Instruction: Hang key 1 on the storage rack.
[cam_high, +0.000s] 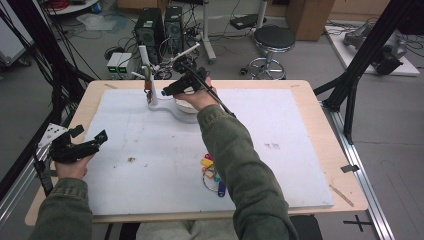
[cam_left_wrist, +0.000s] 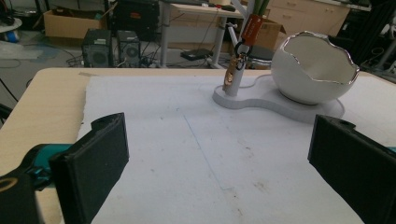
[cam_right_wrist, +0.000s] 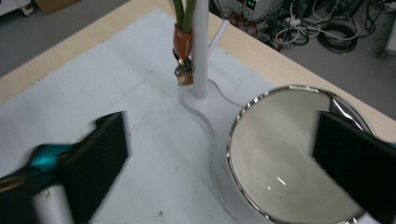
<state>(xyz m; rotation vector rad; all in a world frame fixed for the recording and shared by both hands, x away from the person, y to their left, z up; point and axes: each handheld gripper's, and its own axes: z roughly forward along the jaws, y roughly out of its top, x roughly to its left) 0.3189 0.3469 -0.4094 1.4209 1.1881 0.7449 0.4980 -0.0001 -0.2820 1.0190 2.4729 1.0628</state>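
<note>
The right gripper (cam_high: 170, 91) hangs with its black jaws wide apart and nothing between them, over the far middle of the mat (cam_high: 150, 145); in its own view the jaws straddle the bowl (cam_right_wrist: 280, 163), one over the bare mat on the view's left, the other above the bowl's rim on the view's right, not touching it. The bowl is white and glossy inside, egg-shaped with a jagged silver-edged rim, and sits on one lobe of a flat white base (cam_right_wrist: 205, 116) with curved edges; from the other lobe rises a smooth white post (cam_right_wrist: 201, 51) with a slanted branch. An orange tag (cam_right_wrist: 183, 39) with a small brass lock (cam_right_wrist: 183, 74) hangs beside the post, just above the base.

The left gripper (cam_high: 85, 142) is held near the worktop's left edge, jaws also spread and empty, its jaws over the mat's left margin; ahead of it the mat lies open all the way to the base, with only faint brown specks and a thin line on its matte, slightly rough white surface.

The mat covers most of the worktop (cam_high: 325, 130), leaving a pale wood border on the left, far and right sides. A bunch of coloured key tags (cam_high: 212, 172) on a ring lies near the front edge, partly under the right sleeve (cam_high: 240, 165), well apart from bowl and post.
</note>
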